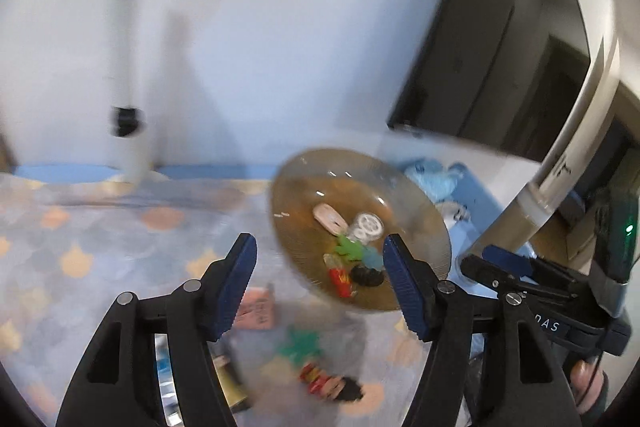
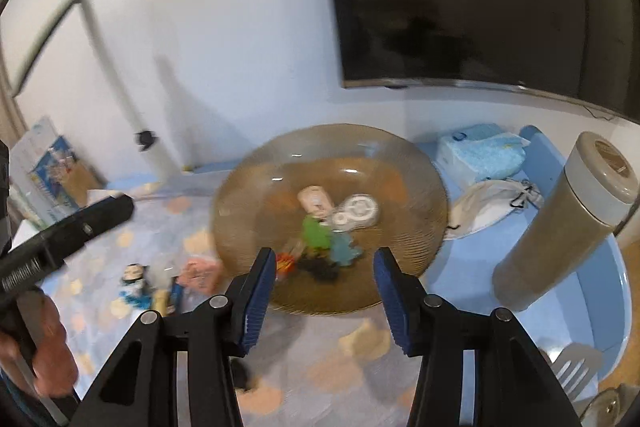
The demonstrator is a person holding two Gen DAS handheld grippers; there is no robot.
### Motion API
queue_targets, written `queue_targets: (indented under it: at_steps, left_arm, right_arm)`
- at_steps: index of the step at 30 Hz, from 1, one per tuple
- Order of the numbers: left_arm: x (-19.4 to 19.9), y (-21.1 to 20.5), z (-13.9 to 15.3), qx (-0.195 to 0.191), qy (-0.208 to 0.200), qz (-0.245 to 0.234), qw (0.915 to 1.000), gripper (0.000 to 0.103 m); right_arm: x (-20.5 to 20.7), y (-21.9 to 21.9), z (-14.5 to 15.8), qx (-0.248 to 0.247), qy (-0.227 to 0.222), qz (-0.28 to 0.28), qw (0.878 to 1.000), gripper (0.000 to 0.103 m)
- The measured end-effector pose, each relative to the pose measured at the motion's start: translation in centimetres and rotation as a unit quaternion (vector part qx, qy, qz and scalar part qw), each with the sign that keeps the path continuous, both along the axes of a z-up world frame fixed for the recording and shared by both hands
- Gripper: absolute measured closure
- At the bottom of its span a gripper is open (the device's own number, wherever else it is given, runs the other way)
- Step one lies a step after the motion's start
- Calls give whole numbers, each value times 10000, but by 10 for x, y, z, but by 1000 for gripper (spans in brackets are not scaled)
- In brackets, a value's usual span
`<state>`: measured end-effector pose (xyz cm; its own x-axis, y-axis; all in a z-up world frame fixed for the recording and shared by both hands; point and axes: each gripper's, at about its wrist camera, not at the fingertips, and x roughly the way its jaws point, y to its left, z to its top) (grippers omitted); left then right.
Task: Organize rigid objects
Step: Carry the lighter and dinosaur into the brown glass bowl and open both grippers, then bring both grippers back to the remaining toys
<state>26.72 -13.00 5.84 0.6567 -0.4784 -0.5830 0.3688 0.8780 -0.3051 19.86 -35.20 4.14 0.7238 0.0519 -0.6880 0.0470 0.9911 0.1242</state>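
Right gripper (image 2: 325,291) part-open, empty | amber plate (image 2: 248,195) just ahead | blurred toys, seemingly on it

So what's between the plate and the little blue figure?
In the right wrist view, a pink card lies on the cloth between the plate and the blue figure.

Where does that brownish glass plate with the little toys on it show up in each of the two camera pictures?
Left wrist view: the plate sits right of centre, behind the right fingertip.
Right wrist view: the plate sits in the middle, just beyond both fingertips.
Shared landmark: the white round tape dispenser lying on it.
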Motion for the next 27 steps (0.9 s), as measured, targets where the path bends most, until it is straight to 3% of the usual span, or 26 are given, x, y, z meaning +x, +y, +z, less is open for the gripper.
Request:
queue_targets:
  at_steps: [3,6,8,12,14,17,19,27]
  left_arm:
    - [-23,47,11,-58,-92,363,9993,36]
    - [-45,94,5,-186,-94,784,9967,35]
    - [-57,120,-8,-148,-16,1083,9940,35]
    - [-67,161,-65,-110,484,1603,9858,35]
    - [-67,173,-98,29,699,1824,9807,35]
    - [-66,179,-134,319,841,1866,9783,35]
    - [-66,179,-147,316,876,1851,9783,35]
    - [-74,169,-152,625,601,1607,9832,35]
  right_arm:
    - [-18,29,12,58,-147,300,9994,53]
    - [-37,56,14,199,-260,503,9982,43]
    - [-47,75,2,386,-178,627,9971,43]
    - [-47,99,-46,575,268,646,9959,43]
    - [-44,109,-77,579,490,612,9952,43]
    - [-46,117,-110,304,451,500,9973,43]
    - [-47,115,-125,243,405,410,9980,43]
    - [-51,102,-136,227,199,108,9995,39]
